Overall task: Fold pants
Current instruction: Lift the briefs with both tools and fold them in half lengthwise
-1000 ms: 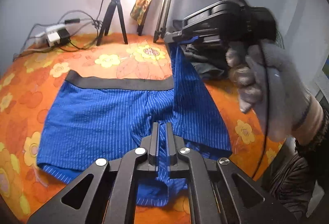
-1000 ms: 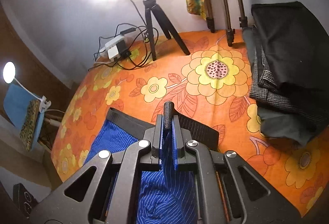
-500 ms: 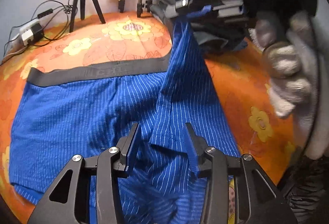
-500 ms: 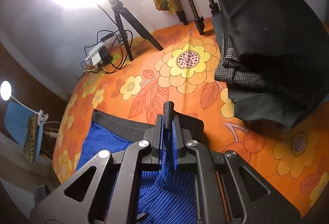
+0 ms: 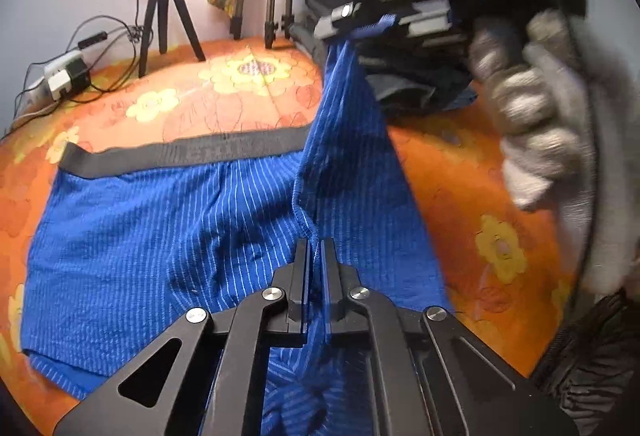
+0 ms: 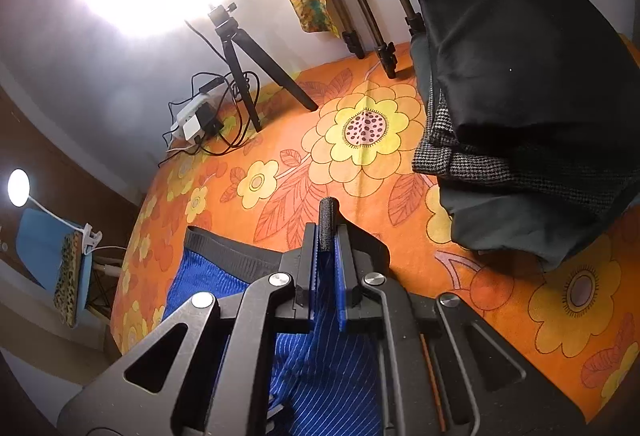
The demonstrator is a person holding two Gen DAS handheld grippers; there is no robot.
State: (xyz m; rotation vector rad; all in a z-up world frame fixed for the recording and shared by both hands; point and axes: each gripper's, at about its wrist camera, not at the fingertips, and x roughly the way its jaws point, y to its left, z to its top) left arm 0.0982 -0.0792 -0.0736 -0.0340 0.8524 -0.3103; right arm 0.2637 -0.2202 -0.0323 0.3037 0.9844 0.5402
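Observation:
Blue striped shorts (image 5: pixel 160 236) with a dark grey waistband (image 5: pixel 184 154) lie flat on the orange flowered cloth. My left gripper (image 5: pixel 316 248) is shut on the hem edge of the right leg near me. My right gripper (image 6: pixel 327 236) is shut on the waistband corner and holds it lifted; in the left wrist view it (image 5: pixel 372 26) hangs above the cloth with the blue fabric (image 5: pixel 348 140) stretched down from it. The shorts also show in the right wrist view (image 6: pixel 320 364), under the jaws.
A stack of folded dark clothes (image 6: pixel 520 116) sits at the right. Tripods (image 6: pixel 240 68) and a power strip with cables (image 6: pixel 196 120) stand along the far wall. The flowered cloth (image 6: pixel 360 132) covers the surface. A gloved hand (image 5: pixel 552 116) holds the right gripper.
My left gripper opened, moved forward onto the right leg's hem and closed on it. The right gripper kept its hold on the waistband corner and lifted it higher to the right.

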